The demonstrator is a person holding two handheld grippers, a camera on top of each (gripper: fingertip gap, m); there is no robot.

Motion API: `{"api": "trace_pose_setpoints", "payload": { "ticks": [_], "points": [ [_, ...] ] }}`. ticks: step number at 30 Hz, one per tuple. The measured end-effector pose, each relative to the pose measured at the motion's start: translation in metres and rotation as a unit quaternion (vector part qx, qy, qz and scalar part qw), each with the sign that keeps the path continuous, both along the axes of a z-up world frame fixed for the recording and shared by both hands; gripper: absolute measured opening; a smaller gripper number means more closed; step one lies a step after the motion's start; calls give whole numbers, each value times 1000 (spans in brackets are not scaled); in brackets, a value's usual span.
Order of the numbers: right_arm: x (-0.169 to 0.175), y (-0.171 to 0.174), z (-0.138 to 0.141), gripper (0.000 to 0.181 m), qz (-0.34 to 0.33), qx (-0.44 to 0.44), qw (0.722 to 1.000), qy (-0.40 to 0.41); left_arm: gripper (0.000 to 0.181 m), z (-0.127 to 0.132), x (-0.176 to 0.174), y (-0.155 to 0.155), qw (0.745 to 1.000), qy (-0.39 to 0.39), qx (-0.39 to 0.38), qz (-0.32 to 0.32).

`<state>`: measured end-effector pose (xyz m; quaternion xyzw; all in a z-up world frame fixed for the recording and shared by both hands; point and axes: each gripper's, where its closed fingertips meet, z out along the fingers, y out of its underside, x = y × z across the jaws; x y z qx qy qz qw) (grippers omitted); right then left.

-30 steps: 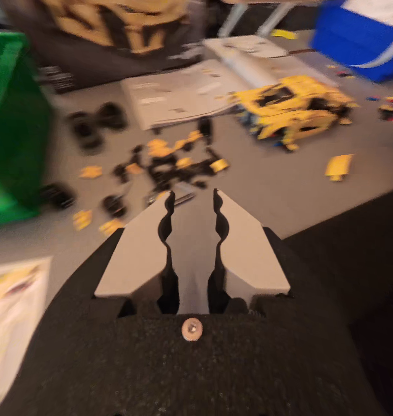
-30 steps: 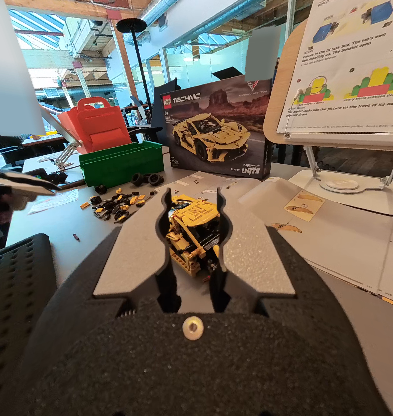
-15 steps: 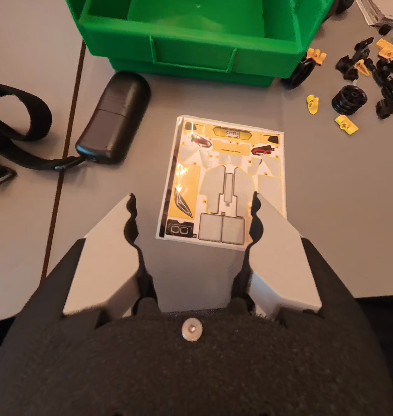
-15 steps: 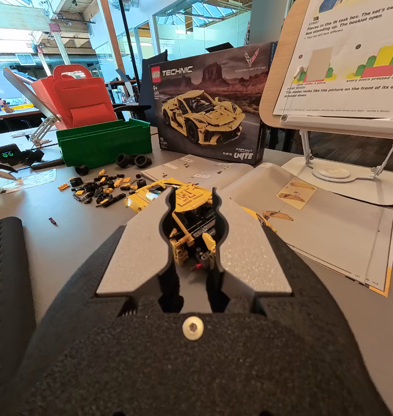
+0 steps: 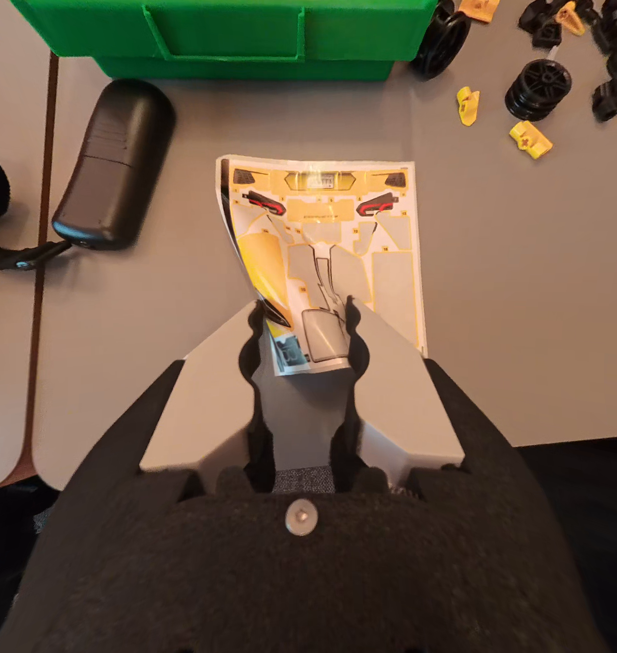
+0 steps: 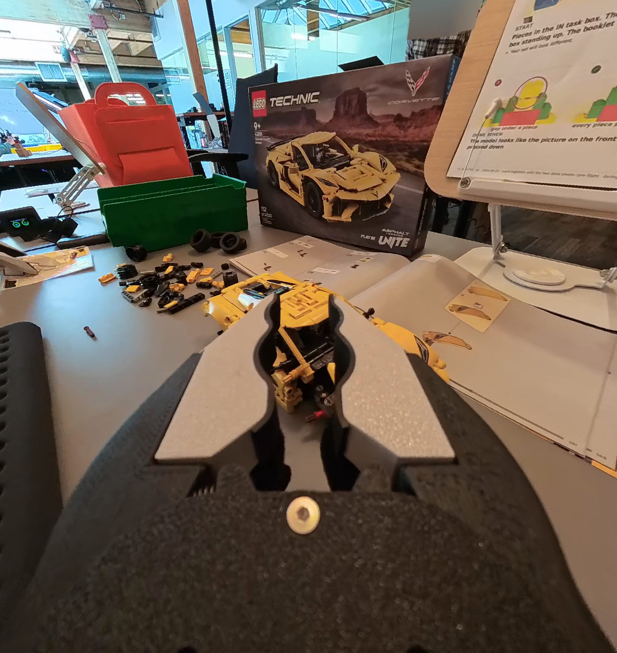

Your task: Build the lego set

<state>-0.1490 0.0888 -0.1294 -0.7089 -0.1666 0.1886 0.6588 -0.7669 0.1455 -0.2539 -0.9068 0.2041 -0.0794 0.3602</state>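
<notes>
In the left wrist view my left gripper (image 5: 303,304) is closed on the near left corner of the sticker sheet (image 5: 335,226). The sheet's left edge is curled up off the grey table; its far part lies flat. In the right wrist view my right gripper (image 6: 303,302) is closed around the rear of the partly built yellow car (image 6: 229,300), which rests by the open instruction booklet (image 6: 511,371). Loose black and yellow pieces (image 6: 165,282) lie left of the car. The left gripper and sheet (image 6: 52,261) also show at the far left.
A green bin (image 5: 229,31) stands just beyond the sheet, with a black strapped device (image 5: 112,166) to its left and a black wheel (image 5: 538,88) and yellow pieces to the right. The set's box (image 6: 342,152), tyres (image 6: 218,242) and a paper stand (image 6: 547,106) stand behind the car. The grippers' ends are close to 65 cm from one another.
My left gripper swung from the parts pile to the sticker sheet, came down wide open, then closed on its near corner and buckled it. My right gripper stayed around the car and moved closer.
</notes>
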Motion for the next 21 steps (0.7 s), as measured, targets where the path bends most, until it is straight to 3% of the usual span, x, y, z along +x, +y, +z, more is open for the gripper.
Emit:
{"api": "trace_pose_setpoints", "payload": {
  "ticks": [4, 8, 13, 17, 21],
  "points": [
    [-1, -1, 1, 24, 3, 1, 1000, -1, 45, 14, 3, 3, 999, 17, 44, 2],
    [-14, -6, 12, 21, 31, 11, 999, 22, 39, 60, 30, 2, 990, 10, 138, -34],
    [-97, -19, 35, 30, 184, -31, 981, 47, 27, 114, 91, -9, 970, -20, 221, -99],
    [-166, -28, 53, 40, 294, -47, 954, 24, 26, 140, 155, -27, 952, -109, 228, -173],
    [-210, -13, 57, 49, 349, -64, 935, 5, 26, 174, 223, -52, 916, -198, 232, -260]
  ]
}}
